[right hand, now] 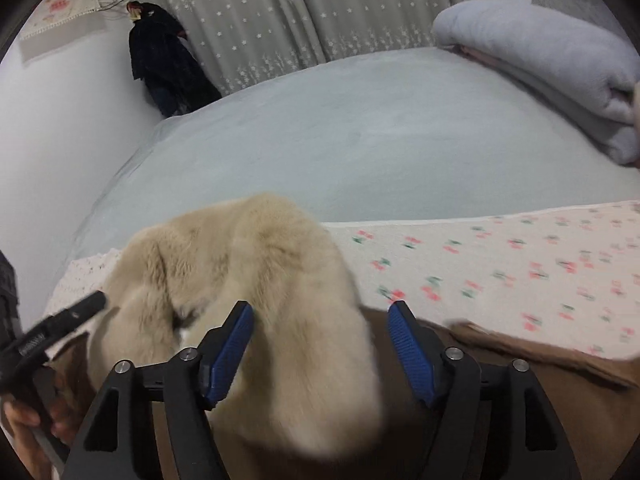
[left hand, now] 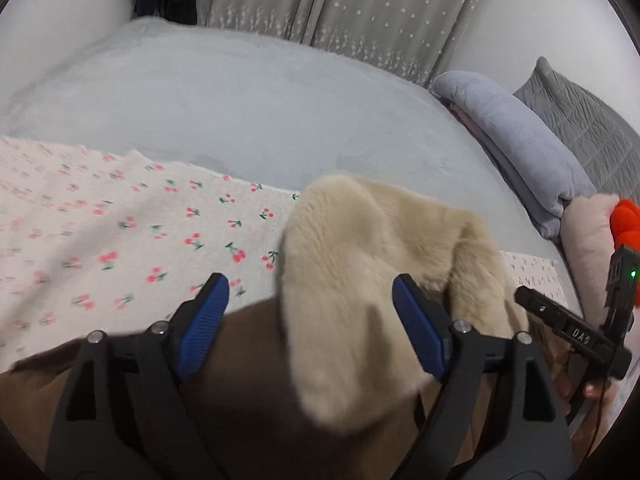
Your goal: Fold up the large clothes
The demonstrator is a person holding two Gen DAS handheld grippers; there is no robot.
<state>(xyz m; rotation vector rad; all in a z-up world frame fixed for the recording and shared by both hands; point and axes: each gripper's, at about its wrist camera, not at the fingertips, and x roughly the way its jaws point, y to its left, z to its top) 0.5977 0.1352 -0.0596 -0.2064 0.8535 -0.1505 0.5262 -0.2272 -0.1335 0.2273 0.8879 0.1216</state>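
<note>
Left tool [left hand: 310, 304] view alone shows orange toy [left hand: 626, 224].

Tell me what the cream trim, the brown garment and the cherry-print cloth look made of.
Cream trim: probably faux fur, with a long fluffy, matte pile.
Brown garment: likely a smooth woven or wool-like cloth, matte; motion blur leaves it open.
Cherry-print cloth: seemingly light printed cotton, matte, with a slightly crinkled texture.

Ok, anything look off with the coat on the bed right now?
The fur collar is bunched in a lumpy heap on the brown coat instead of lying flat, right between both sets of open jaws. The coat's edge runs slanted across the cherry-print sheet. No damage shows.
</note>
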